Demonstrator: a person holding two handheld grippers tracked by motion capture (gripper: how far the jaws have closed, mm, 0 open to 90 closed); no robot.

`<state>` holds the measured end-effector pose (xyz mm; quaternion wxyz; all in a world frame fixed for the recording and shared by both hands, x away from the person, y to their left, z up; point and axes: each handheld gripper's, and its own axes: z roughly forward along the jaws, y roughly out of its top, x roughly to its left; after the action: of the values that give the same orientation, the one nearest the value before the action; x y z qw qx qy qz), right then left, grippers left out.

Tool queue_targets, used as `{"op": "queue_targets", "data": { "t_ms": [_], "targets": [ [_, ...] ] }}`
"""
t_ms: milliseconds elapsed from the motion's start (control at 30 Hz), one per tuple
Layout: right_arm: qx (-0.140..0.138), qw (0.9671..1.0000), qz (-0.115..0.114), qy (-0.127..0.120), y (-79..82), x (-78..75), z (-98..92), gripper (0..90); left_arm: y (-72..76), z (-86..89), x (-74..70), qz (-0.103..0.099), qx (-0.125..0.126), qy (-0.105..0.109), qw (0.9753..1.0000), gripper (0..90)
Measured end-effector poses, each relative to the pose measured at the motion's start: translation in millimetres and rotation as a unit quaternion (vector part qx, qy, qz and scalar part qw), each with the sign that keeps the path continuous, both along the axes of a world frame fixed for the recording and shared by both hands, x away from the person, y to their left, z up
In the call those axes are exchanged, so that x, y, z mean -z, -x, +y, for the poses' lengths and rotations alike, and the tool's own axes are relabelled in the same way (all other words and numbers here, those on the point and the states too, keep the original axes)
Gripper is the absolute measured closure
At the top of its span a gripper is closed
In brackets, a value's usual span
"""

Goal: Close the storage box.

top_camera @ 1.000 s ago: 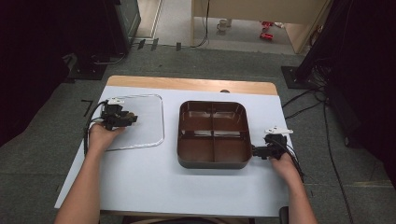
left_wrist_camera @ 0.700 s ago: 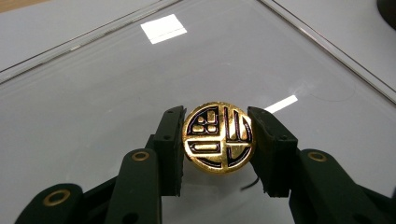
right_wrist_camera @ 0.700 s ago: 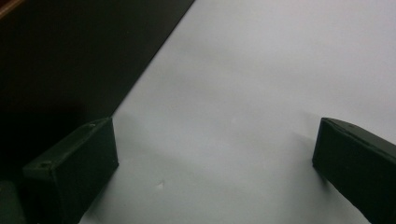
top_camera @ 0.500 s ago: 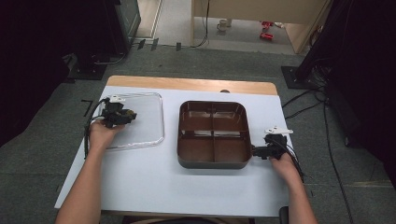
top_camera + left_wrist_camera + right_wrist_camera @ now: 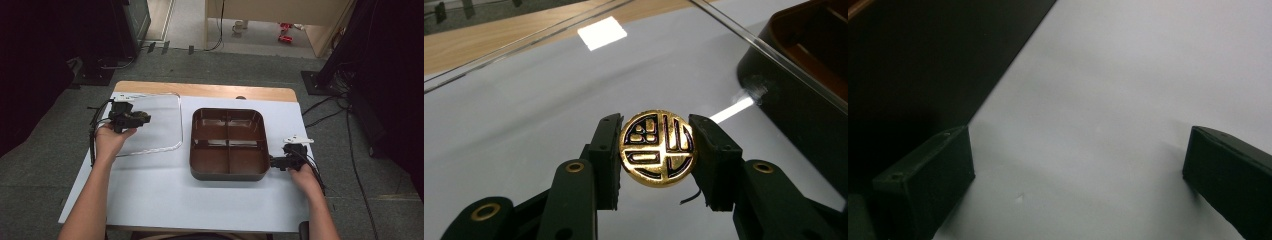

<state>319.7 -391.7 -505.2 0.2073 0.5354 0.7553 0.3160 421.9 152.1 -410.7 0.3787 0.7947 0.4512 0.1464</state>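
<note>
Pinching the gold round knob (image 5: pixel 657 148) between its jaws, the left gripper (image 5: pixel 657 150) rests as a second ago; the clear lid (image 5: pixel 150 122) under it is not lifted yet. Beyond, the brown tray (image 5: pixel 228 172) waits uncovered. The right gripper (image 5: pixel 1075 165) keeps its jaws spread over the bench (image 5: pixel 1128 75), beside the tray.

The round gold knob (image 5: pixel 657 148) has black curly lines like a maze. It sits on the see-through clear lid (image 5: pixel 155 122). The square box with four parts (image 5: pixel 228 143) is dark brown. The table top (image 5: pixel 165 190) is pale grey-white.
</note>
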Motion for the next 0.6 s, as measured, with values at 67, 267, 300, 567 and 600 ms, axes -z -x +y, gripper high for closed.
{"op": "queue_targets", "data": {
  "t_ms": [67, 267, 300, 567, 600],
  "targets": [
    [0.000, 1.0000, 0.000, 0.000, 0.0, 0.0, 0.0, 0.0, 2.2, -5.6, -6.1, -0.002, 0.001, 0.009, 1.0000, 59.4],
    [0.000, 1.0000, 0.000, 0.000, 0.0, 0.0, 0.0, 0.0, 8.6, -19.1, -20.0, -0.001, 0.016, 0.034, 0.9993, 59.5],
    [0.000, 1.0000, 0.000, 0.000, 0.0, 0.0, 0.0, 0.0, 9.8, -21.7, -21.9, 0.003, 0.018, 0.037, 0.9991, 59.5],
    [0.000, 1.0000, 0.000, 0.000, 0.0, 0.0, 0.0, 0.0, 21.8, -54.4, -31.0, -0.008, 0.051, 0.030, 0.9982, 59.5],
    [0.000, 1.0000, 0.000, 0.000, 0.0, 0.0, 0.0, 0.0, 23.8, -59.8, -30.7, -0.014, 0.053, 0.023, 0.9982, 59.5]
  ]
}}
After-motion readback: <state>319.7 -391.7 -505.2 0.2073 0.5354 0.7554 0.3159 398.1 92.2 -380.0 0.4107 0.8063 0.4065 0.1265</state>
